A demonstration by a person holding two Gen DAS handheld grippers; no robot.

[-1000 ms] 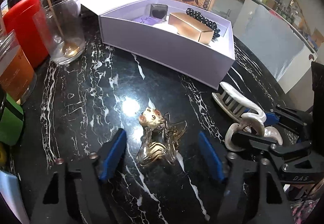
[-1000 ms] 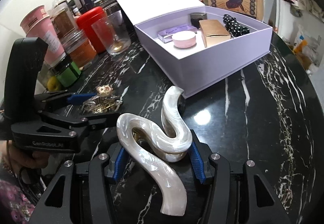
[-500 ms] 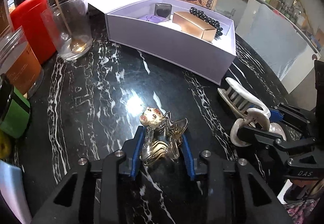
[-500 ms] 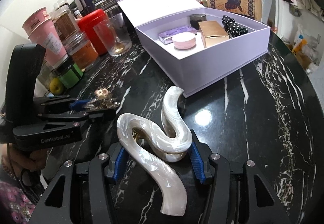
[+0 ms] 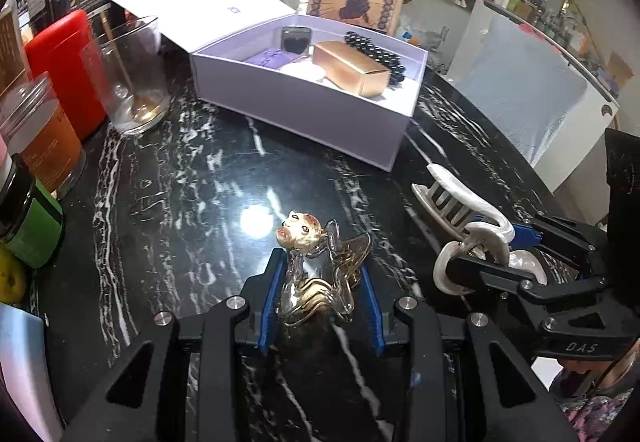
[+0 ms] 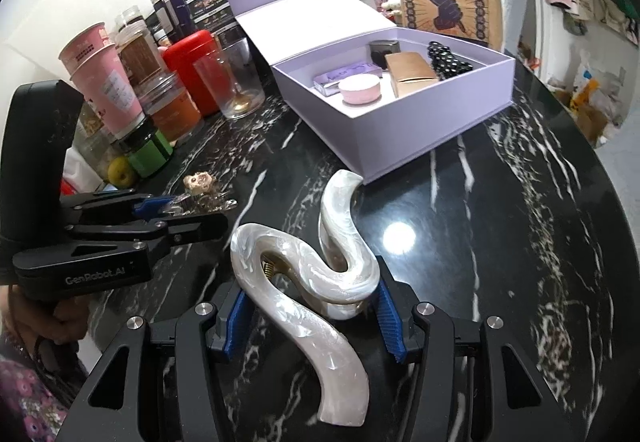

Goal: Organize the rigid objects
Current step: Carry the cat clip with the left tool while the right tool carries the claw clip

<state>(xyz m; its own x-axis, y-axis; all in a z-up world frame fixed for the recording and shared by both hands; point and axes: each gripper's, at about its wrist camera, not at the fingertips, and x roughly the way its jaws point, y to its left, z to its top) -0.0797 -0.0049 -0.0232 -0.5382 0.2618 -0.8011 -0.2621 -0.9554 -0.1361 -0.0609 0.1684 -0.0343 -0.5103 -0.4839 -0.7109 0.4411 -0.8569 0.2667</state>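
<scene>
The right claw (image 6: 310, 316) is gripping a pearly white, S-shaped plastic hair clip (image 6: 316, 274) above the black marble desk (image 6: 500, 242); ahead of it, an open lilac cardboard box (image 6: 420, 130) is sitting.

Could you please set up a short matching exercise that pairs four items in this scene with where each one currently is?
Items:
1. pearl hair claw
2. clear hair claw
3. gold box
4. drinking glass

Places:
A. inside the lavender box
B. between the left gripper pads
C. on the marble table, beside the red canister
D. between the right gripper pads

Pairs: 1-D, 2-B, 3-A, 4-C
</scene>
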